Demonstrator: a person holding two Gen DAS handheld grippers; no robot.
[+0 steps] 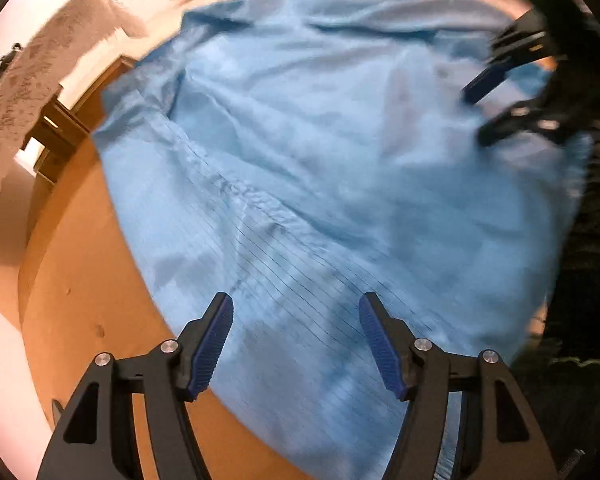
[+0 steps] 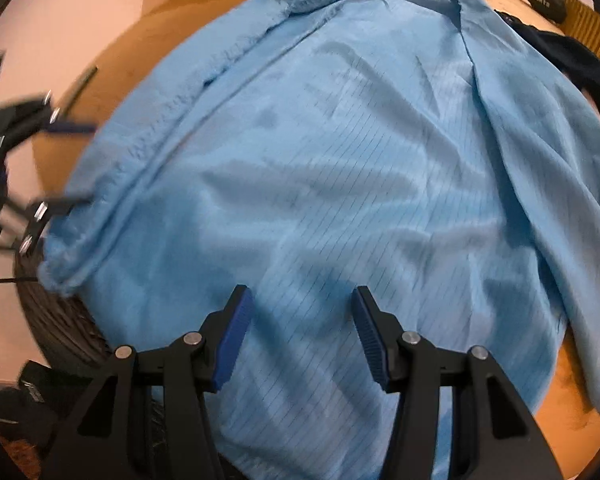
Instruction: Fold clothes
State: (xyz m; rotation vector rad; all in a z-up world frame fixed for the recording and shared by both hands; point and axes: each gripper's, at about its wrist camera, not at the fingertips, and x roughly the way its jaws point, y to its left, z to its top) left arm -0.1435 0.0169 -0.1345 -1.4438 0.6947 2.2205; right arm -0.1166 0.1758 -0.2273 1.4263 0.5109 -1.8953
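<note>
A brown table (image 2: 112,60) carries a spread light-blue garment (image 2: 320,160) and, seemingly, dark cloth (image 2: 572,60).

left tongs (image 1: 296,312) gape over the blue garment (image 1: 320,160) (far edge blurred, seemingly rumpled).

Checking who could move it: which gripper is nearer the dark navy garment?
Right. The right gripper faces the navy garment across the blue shirt's right side; the left gripper is opposite.

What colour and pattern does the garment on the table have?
Light blue with thin dark stripes, on the garment. Clearest in the right wrist view.
</note>
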